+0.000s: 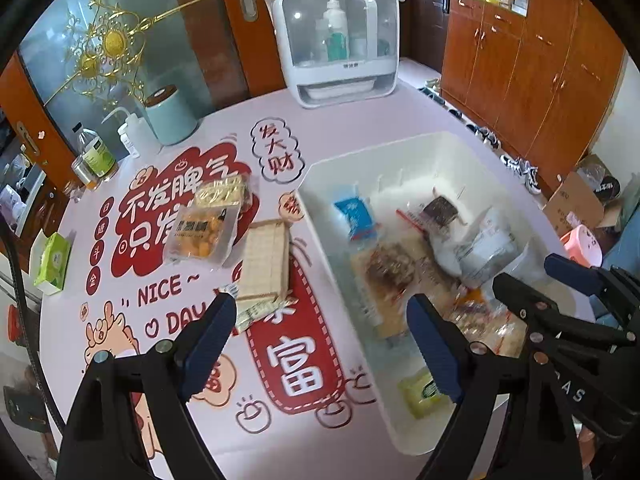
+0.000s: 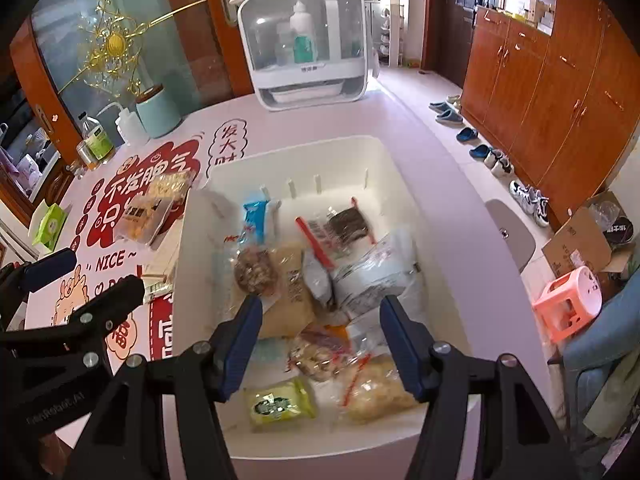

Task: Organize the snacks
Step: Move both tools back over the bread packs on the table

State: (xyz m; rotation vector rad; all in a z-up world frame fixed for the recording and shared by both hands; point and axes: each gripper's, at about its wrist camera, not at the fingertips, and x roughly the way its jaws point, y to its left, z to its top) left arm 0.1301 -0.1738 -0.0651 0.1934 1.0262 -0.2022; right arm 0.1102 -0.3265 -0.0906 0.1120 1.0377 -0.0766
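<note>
Right claw (image 2: 320, 332) open, crinkly packets, white bin (image 2: 400, 168)

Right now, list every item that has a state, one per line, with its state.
left gripper: jaws open, holding nothing
right gripper: jaws open, empty, over the bin
white bin: no lid, partly filled with snack packs
green snack pack: lying flat in the bin
wafer pack: flat on the table, outside the bin
orange snack bag: sealed, on the table
countertop cabinet: cover closed
</note>
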